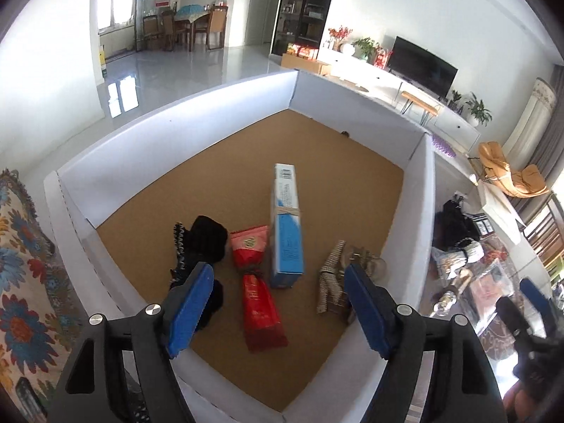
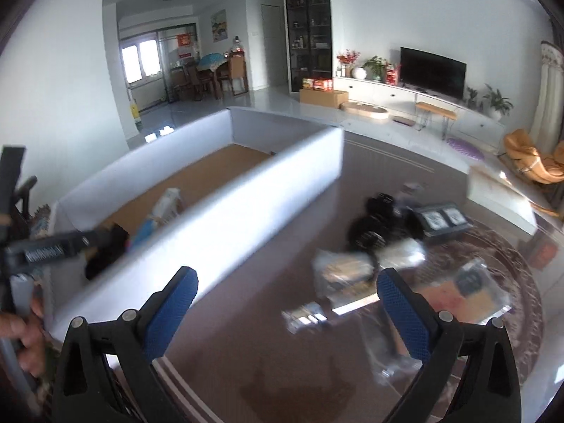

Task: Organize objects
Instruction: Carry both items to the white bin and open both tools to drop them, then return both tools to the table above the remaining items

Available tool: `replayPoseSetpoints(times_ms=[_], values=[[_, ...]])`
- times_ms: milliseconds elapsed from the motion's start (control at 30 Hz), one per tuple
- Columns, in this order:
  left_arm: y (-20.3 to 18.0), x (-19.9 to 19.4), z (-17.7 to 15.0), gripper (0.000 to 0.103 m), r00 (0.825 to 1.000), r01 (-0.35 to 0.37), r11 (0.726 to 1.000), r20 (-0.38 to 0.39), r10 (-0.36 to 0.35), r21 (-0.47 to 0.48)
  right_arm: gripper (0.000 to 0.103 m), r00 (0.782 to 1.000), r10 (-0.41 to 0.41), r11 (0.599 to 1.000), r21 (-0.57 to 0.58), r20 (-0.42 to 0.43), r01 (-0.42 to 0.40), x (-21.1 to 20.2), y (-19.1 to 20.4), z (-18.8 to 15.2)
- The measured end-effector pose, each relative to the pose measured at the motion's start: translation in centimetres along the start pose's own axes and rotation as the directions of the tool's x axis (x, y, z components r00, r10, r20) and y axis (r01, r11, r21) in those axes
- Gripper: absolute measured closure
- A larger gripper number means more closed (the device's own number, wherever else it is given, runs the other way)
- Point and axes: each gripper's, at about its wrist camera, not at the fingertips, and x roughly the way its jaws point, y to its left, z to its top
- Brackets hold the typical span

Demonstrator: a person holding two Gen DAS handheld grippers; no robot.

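Note:
A white-walled box point(image 1: 169, 130) with a brown floor holds a blue and white carton point(image 1: 286, 232), a red tube point(image 1: 255, 289), a black cloth item point(image 1: 202, 239) and a striped ribbon piece point(image 1: 329, 278). My left gripper point(image 1: 278, 303) hovers open and empty above the box, over the red tube. My right gripper point(image 2: 287, 303) is open and empty over the glass table to the right of the box point(image 2: 218, 208). Blurred clear packets point(image 2: 338, 271) and a black item point(image 2: 373, 222) lie ahead of it.
A dark box with two panels point(image 2: 440, 220) and a plastic-wrapped orange item point(image 2: 469, 289) lie on the table's right. A floral cloth point(image 1: 24, 282) lies left of the box. The left gripper's handle and a hand point(image 2: 21, 317) show at the far left.

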Motion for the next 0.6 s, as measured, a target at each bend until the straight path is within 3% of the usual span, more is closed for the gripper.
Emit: replayPoseSetpoints(times_ms=[100, 233, 367, 433, 500, 600], values=[[-2.3, -1.8, -1.0, 0.027, 0.994, 0.094, 0.995, 0.048, -0.095, 0.024, 0.001, 0.990, -0.126, 0.991, 0.026, -0.066, 0.128, -1.4, -5.9, -4.6], [-6.5, -4.1, -1.7, 0.026, 0.973, 0.206, 0.972, 0.080, -0.216, 0.113, 0.001, 0.947, -0.272, 0.954, 0.079, -0.171, 0.288, -3.5, -13.2, -10.4], [-11.3, -6.3, -4.0, 0.005, 0.939, 0.316, 0.921, 0.066, -0.338, 0.225, 0.001, 0.912, -0.342, 0.916, 0.136, -0.227, 0.377, -5.8, -17.8, -14.1], [-13.7, -6.5, -5.8, 0.004, 0.932, 0.333, 0.900, 0.049, -0.360, 0.283, 0.001, 0.901, -0.359, 0.904, 0.150, -0.245, 0.401, -6.2, -19.2, -15.1], [-16.0, -5.9, -7.5, 0.004, 0.936, 0.330, 0.882, 0.006, -0.352, 0.337, 0.001, 0.896, -0.359, 0.898, 0.166, -0.262, 0.408, -6.4, -19.6, -15.6], [-18.2, -4.9, -10.0, 0.004, 0.940, 0.328, 0.859, -0.045, -0.339, 0.392, 0.001, 0.905, -0.334, 0.895, 0.213, -0.263, 0.392, -6.2, -19.9, -16.0]])
